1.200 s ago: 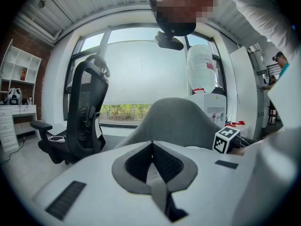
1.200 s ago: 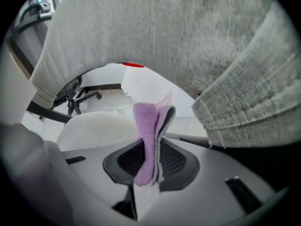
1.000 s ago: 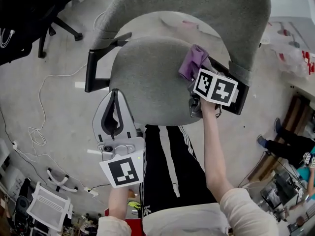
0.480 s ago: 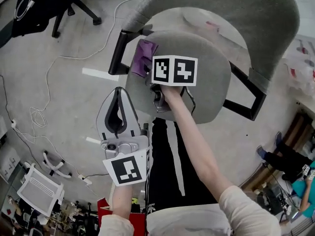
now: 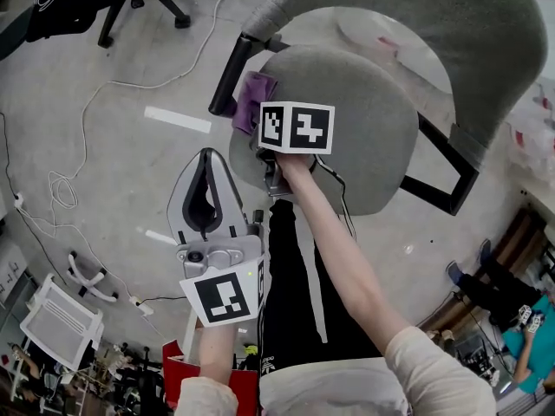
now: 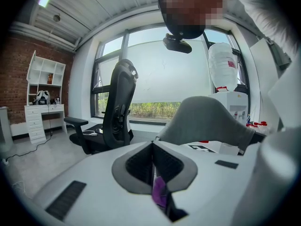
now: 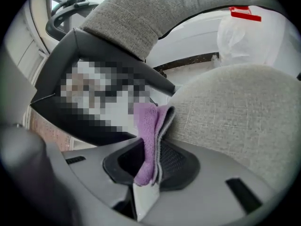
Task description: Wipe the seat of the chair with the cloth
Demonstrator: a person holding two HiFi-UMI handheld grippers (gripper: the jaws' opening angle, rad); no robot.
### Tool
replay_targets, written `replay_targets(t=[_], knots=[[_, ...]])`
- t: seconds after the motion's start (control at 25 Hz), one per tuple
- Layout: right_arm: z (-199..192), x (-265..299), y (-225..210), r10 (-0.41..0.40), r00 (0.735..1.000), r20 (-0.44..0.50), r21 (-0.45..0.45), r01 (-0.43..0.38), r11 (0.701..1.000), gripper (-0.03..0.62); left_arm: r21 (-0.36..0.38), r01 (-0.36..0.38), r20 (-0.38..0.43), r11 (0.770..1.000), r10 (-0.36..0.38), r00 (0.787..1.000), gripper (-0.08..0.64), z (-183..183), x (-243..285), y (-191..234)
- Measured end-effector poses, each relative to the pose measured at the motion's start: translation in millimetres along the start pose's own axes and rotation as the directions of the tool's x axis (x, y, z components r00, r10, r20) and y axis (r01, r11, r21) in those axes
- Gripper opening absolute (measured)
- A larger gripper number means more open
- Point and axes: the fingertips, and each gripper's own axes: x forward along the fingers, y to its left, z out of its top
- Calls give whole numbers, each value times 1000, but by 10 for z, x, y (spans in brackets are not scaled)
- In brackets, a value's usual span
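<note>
right gripper [image 5: 258, 135] outstretched over seat [image 5: 368, 137], jaws clamping purple cloth [image 5: 254, 95]

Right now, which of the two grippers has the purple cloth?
The right gripper, shut on the purple cloth at the edge of the grey seat; the left gripper is shut on nothing.

The right tool [image 7: 151, 166] has its jaws totally buried under its own marker cube [image 5: 297, 127] in the head view. The cloth [image 5: 253, 99] mostly is too, just a purple bit pokes out on the left. Chair backrest [image 5: 460, 33] runs off the top edge. Person [image 5: 531, 336] at the near right is cut off and too tiny to make out.
</note>
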Motion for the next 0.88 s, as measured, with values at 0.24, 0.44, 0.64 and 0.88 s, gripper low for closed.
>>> replay_targets(t=[0.24,0.44,0.64,0.88], knots=[[-11,24,-59,-15,1000,16,23,14,1000,89,9,12,-22,1000,-12,1000,12,-90,-12,-29],[-52,-101,-208,-27,999,26,46,26,999,89,11,46,-26,999,-45,999,12,-45,-18,-134],[-137,-344,-539,-63,998,20,43,62,997,91,25,46,0,999,-46,999,12,21,0,-159],[-250,-729,-1105,-131,991,22,74,129,989,91,36,79,-3,996,-79,997,12,39,37,-338]])
